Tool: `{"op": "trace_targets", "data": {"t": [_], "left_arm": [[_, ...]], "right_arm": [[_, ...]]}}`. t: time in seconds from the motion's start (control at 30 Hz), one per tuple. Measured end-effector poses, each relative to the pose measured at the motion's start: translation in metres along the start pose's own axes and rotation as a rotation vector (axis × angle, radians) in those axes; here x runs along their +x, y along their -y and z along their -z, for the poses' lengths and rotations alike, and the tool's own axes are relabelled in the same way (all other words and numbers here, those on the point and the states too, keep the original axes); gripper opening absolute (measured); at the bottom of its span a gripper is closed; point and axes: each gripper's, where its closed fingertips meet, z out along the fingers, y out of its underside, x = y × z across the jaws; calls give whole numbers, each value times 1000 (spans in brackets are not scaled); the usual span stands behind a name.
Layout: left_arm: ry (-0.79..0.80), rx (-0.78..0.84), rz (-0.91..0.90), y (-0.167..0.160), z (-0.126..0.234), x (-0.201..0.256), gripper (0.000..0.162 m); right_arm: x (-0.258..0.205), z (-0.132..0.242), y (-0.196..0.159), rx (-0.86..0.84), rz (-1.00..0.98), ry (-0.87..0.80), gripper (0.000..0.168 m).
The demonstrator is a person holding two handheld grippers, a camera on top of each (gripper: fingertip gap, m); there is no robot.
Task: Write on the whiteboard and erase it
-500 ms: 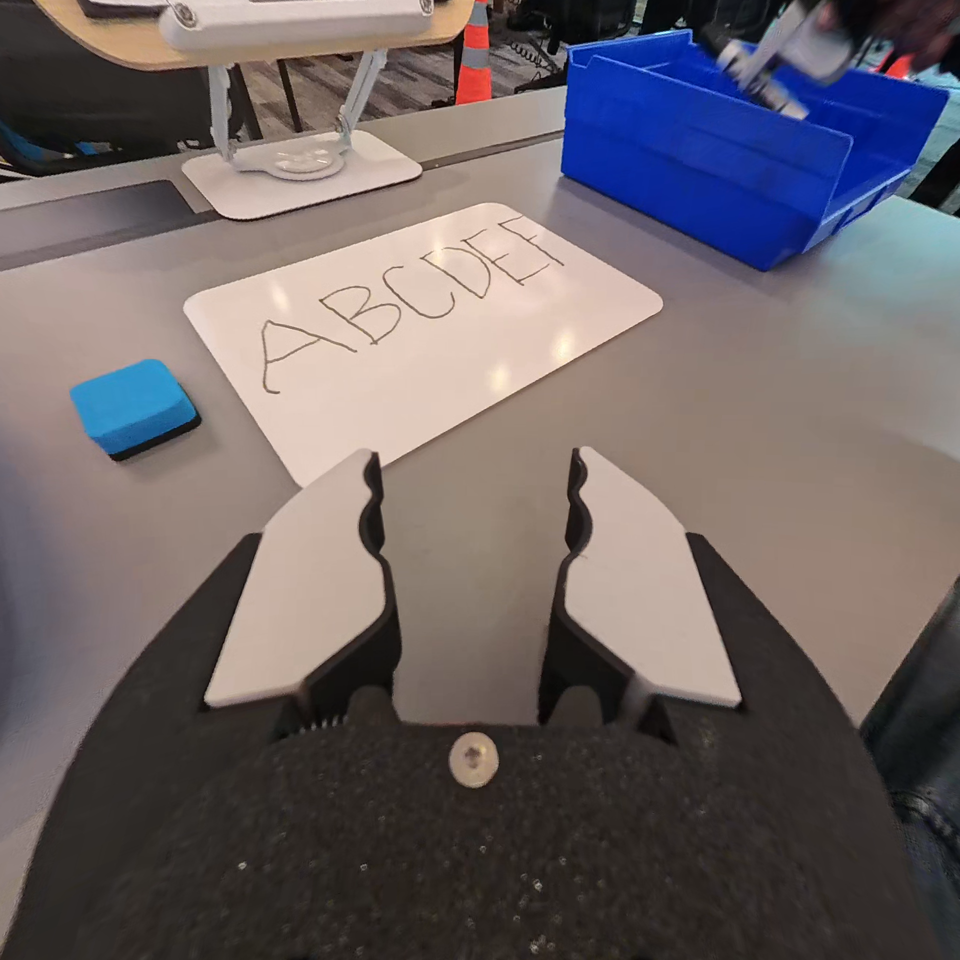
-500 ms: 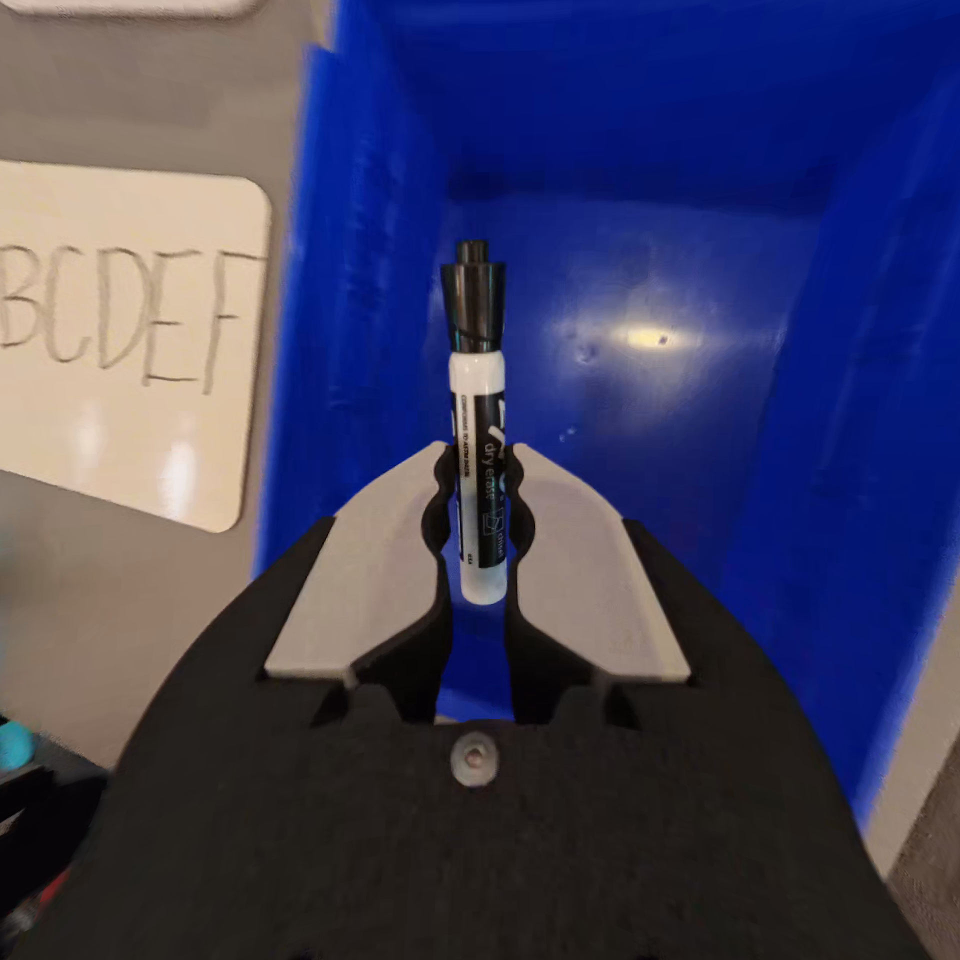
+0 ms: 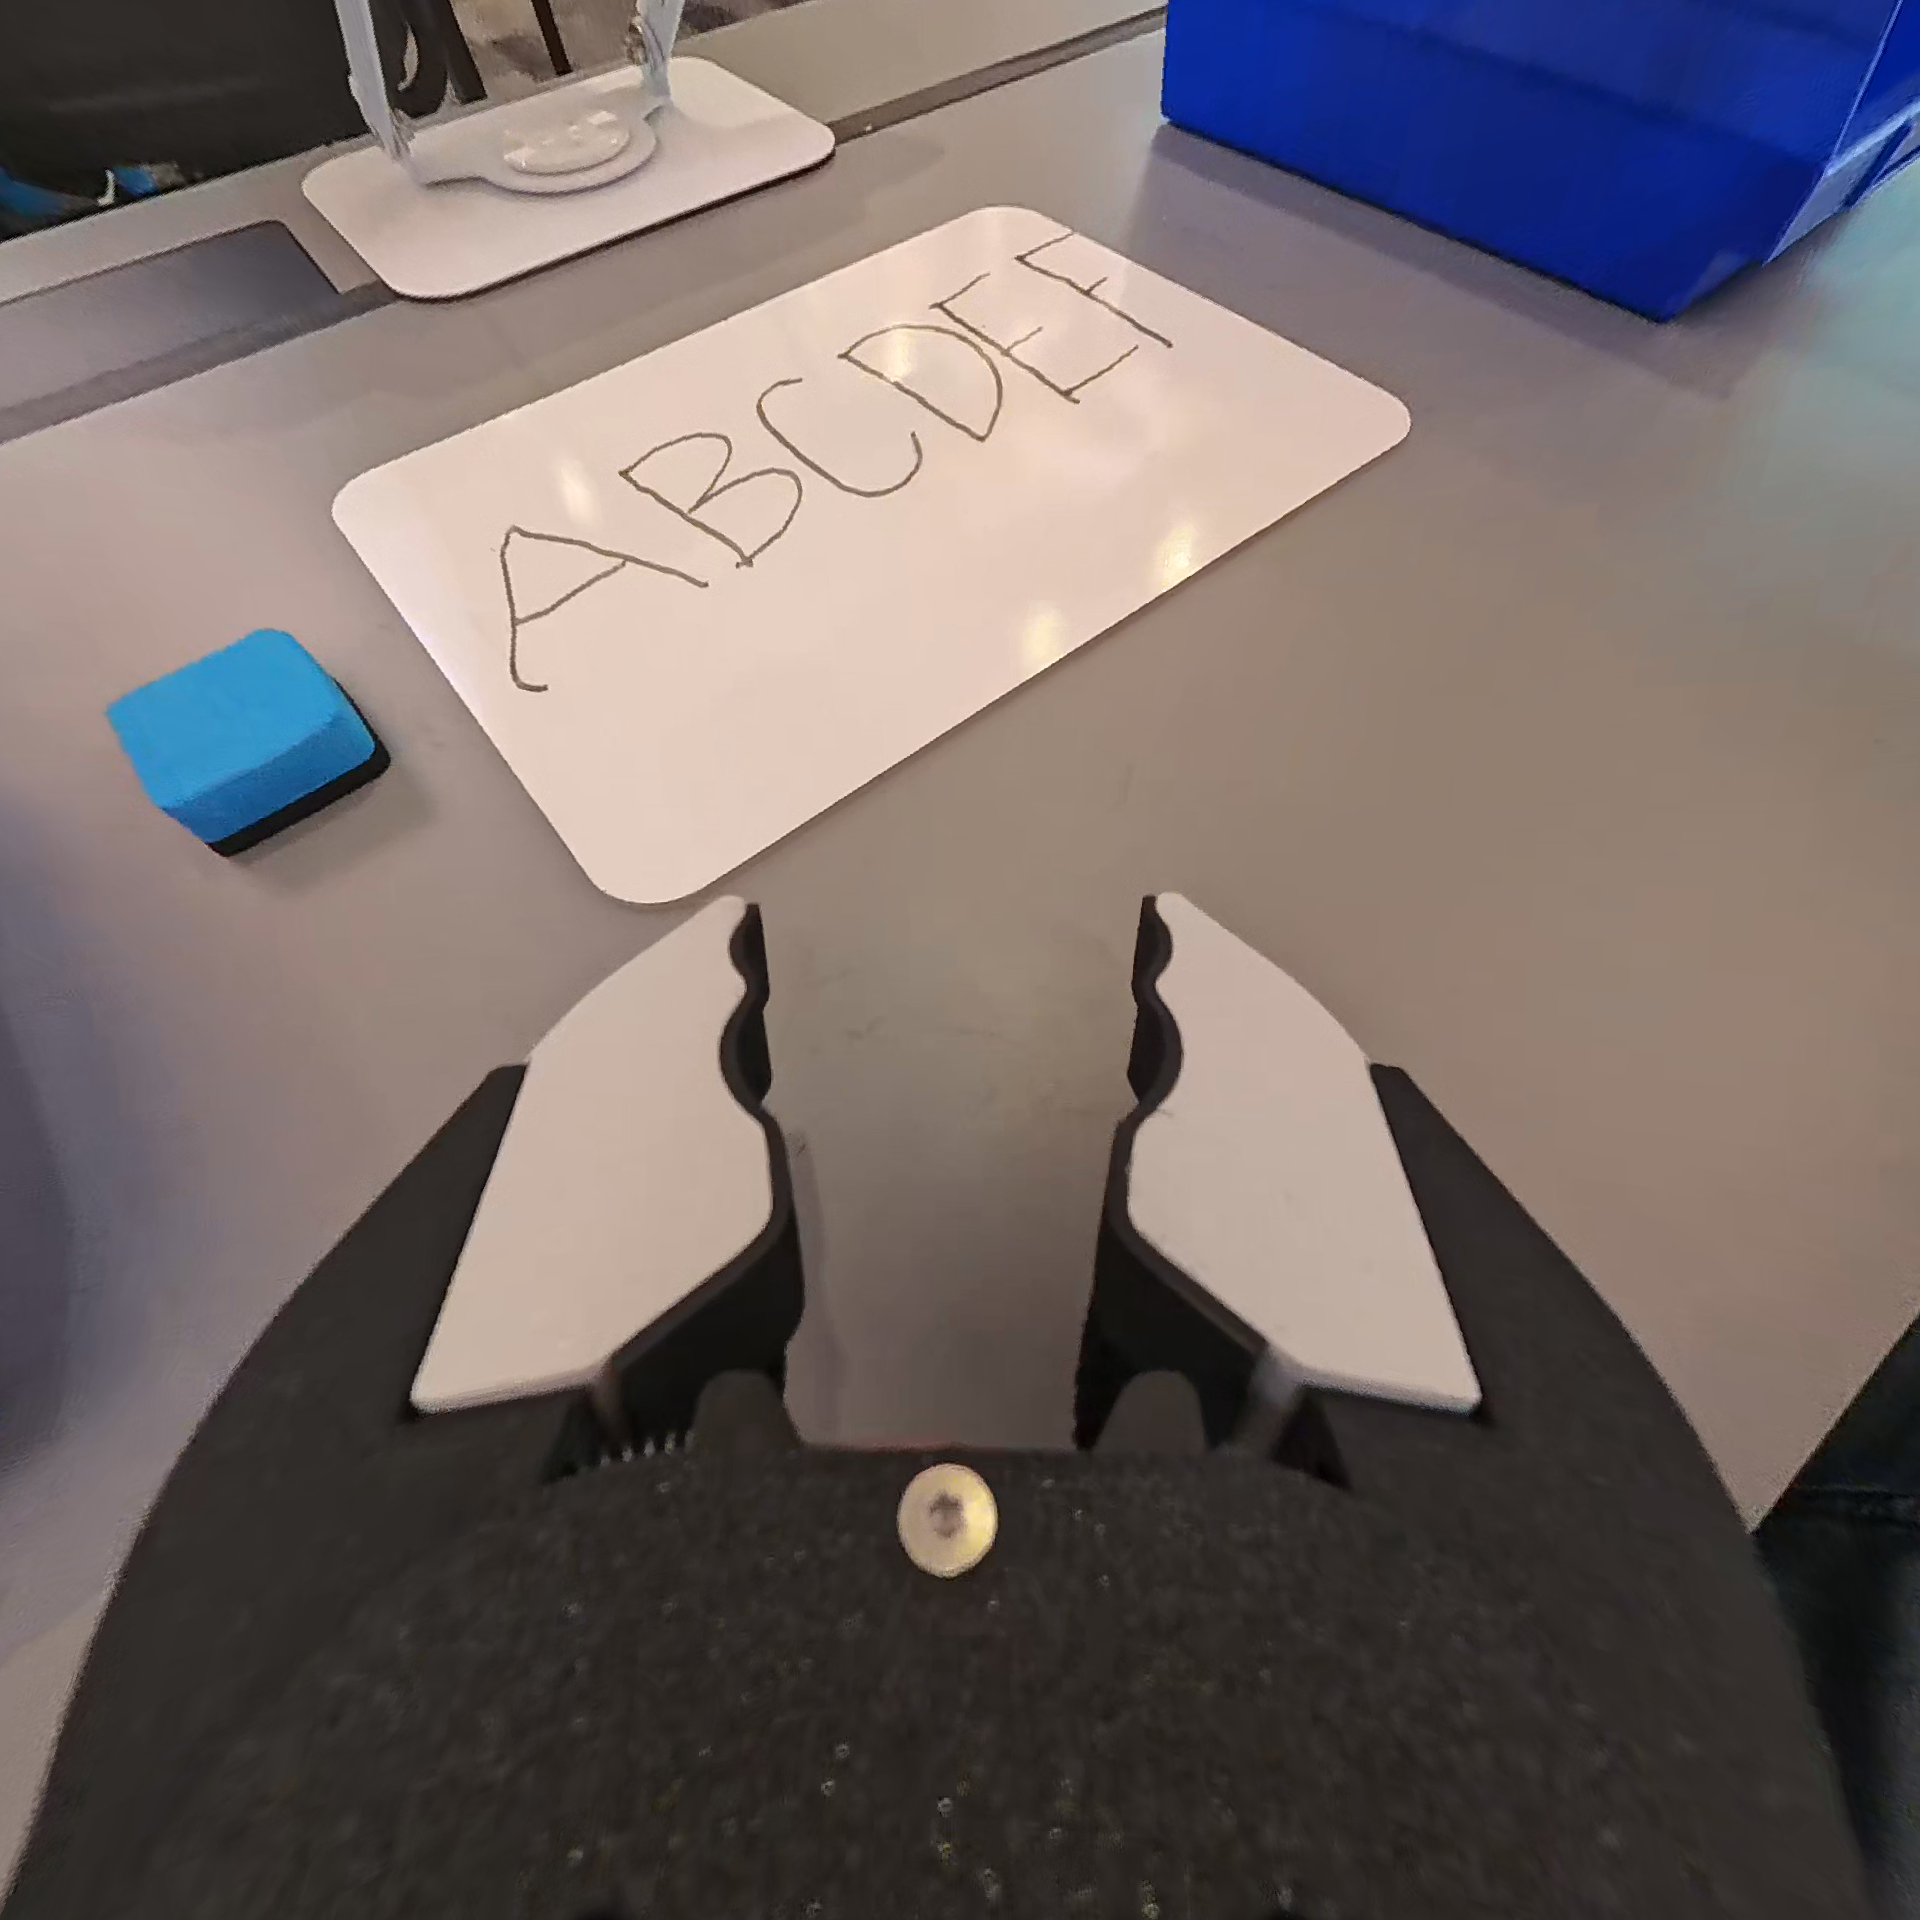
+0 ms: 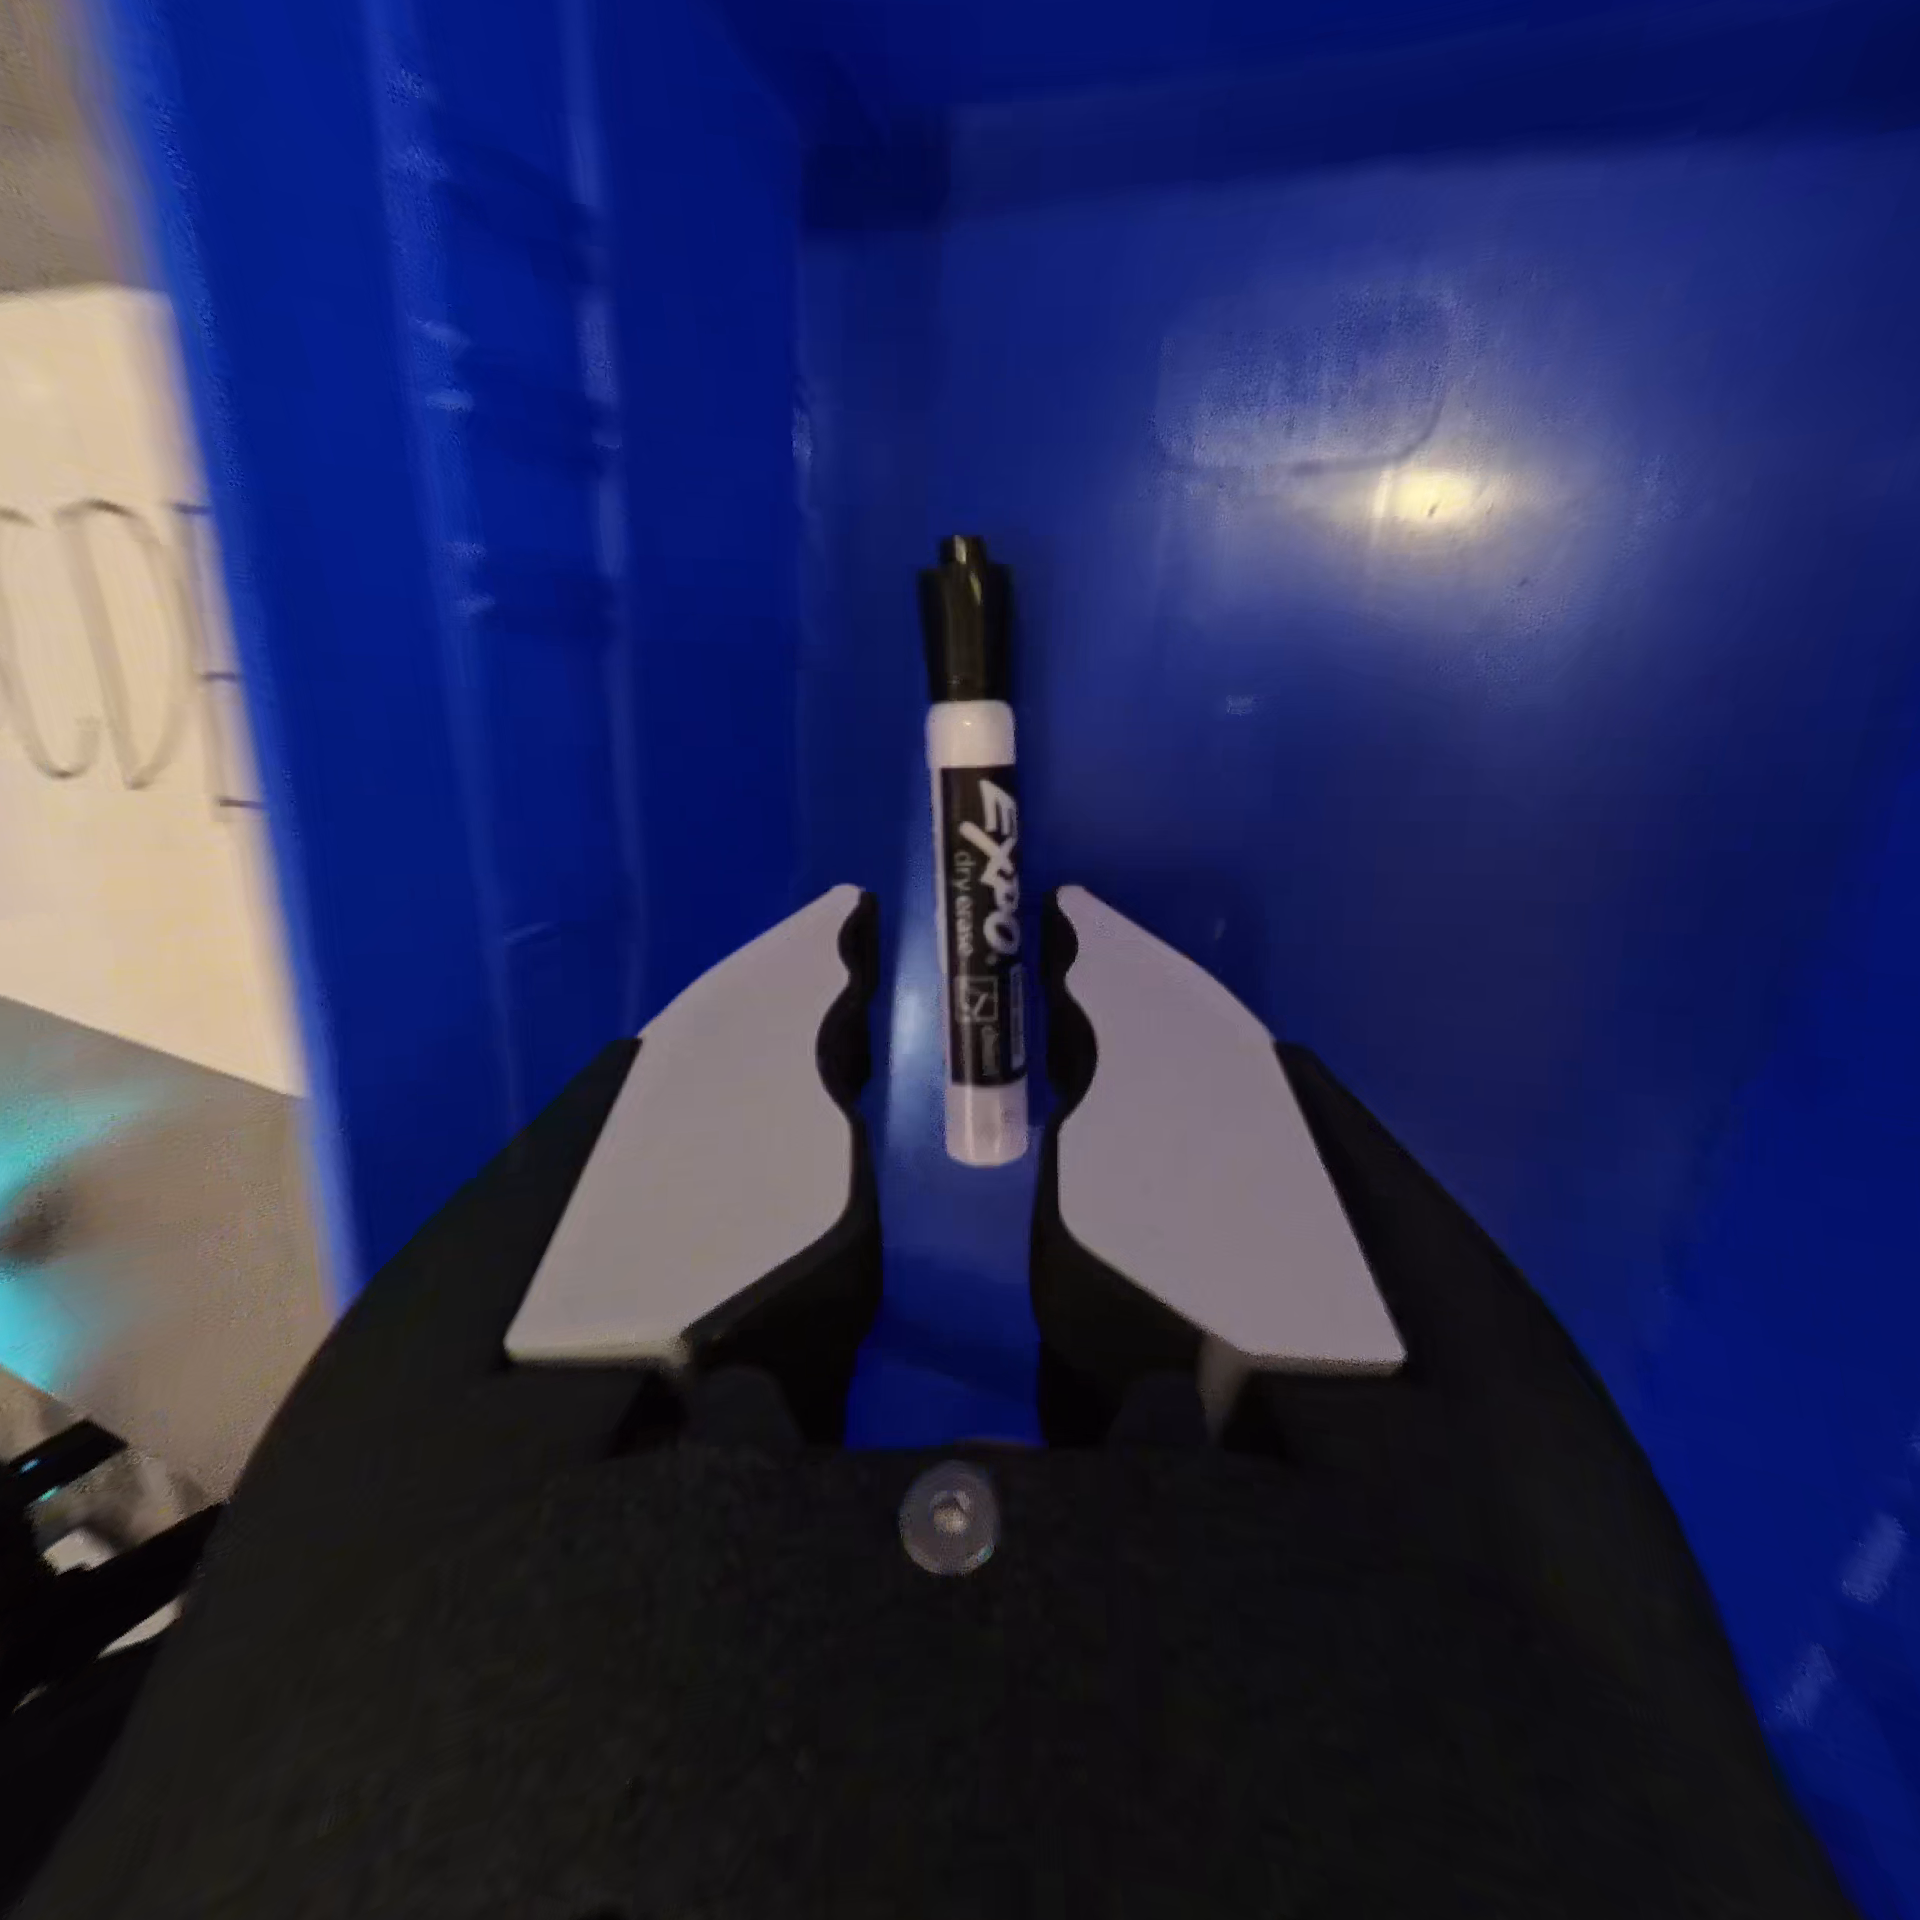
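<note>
One marker [image 4: 977, 935] lies in the bin [image 4: 1455, 935] between the right gripper [image 4: 958, 914]'s spread fingers.

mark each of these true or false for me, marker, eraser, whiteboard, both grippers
1. The marker is clamped tight in the right gripper. False: the jaws stand apart with a gap on the marker's left, and it lies inside the blue bin.
2. The whiteboard has black handwriting on it. True.
3. The eraser sits on top of the whiteboard. False: it rests on the grey table beside the board, apart from it.
4. The left gripper is open and holds nothing. True.
5. The eraser is red. False: it is blue with a black base.
</note>
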Motion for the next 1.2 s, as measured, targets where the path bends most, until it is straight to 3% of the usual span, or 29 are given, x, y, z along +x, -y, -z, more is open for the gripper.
{"op": "trace_targets", "data": {"t": [0.17,0.23,0.3,0.4,0.5,0.57,0.7,1.0,1.2], "left_arm": [[2,11,25,0,3,-4,66],[-2,16,33,-1,4,-4,65],[-22,19,48,-1,2,-1,64],[-59,35,78,1,1,6,63],[-89,49,88,4,1,13,63],[-95,48,81,5,1,16,63],[-131,38,64,2,1,22,63],[-253,61,84,12,10,32,61],[-174,167,255,61,50,-43,61]], "right_arm": [[-48,101,-4,488,240,-41,39],[-99,130,-32,678,376,34,39],[-163,129,-76,788,508,230,42],[-232,81,-145,765,650,448,49],[-246,22,-180,727,801,324,52],[-245,3,-190,711,891,189,51],[-251,-3,-201,713,1029,87,47],[-259,3,-209,682,964,231,51],[-253,12,-204,703,940,227,51]]}}
